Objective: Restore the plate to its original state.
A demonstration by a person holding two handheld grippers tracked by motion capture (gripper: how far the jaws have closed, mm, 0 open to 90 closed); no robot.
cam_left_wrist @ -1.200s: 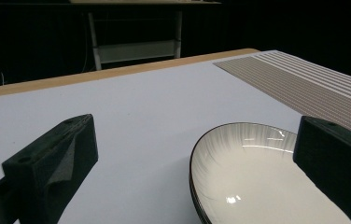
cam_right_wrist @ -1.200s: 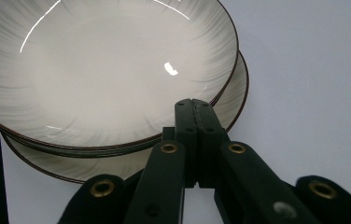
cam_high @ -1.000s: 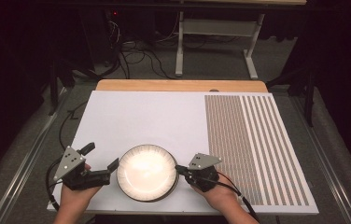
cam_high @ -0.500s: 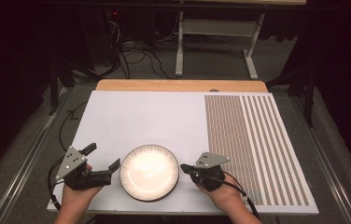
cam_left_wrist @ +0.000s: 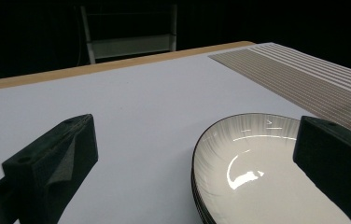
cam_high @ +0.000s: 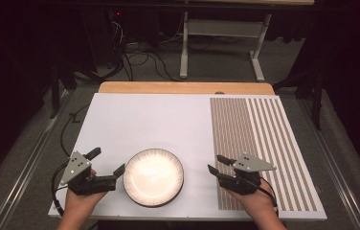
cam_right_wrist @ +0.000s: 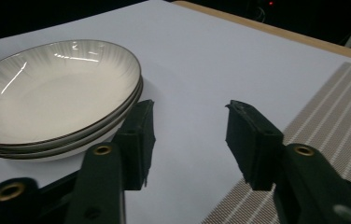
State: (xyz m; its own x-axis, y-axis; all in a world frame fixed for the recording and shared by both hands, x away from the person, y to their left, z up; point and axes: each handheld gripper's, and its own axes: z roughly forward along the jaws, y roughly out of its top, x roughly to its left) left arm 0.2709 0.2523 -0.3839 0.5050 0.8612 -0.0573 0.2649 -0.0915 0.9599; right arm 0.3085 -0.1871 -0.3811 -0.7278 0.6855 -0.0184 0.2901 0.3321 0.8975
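Note:
A stack of shallow white plates [cam_high: 153,177] with dark rims rests near the front edge of the white tabletop [cam_high: 159,120]. My left gripper [cam_high: 107,161] is open at the stack's left side. In the left gripper view its jaws [cam_left_wrist: 197,130] stand wide, with the plates' near rim [cam_left_wrist: 239,168] between them and no pad pressing on it. My right gripper [cam_high: 218,164] hovers to the right of the stack, apart from it. Its jaws have just been opening, and in the right gripper view [cam_right_wrist: 190,121] only bare table lies between them. The plates [cam_right_wrist: 52,93] lie to its left.
A brown-striped placemat [cam_high: 264,143] covers the right part of the table, under the right hand. A wooden strip [cam_high: 183,87] runs along the far edge. Beyond it stand a metal table frame [cam_high: 216,48] and floor cables [cam_high: 135,52].
The right gripper has drawn back to the right from the plates' right rim, and its jaws have gone from shut to open. The left gripper and the plates have stayed put.

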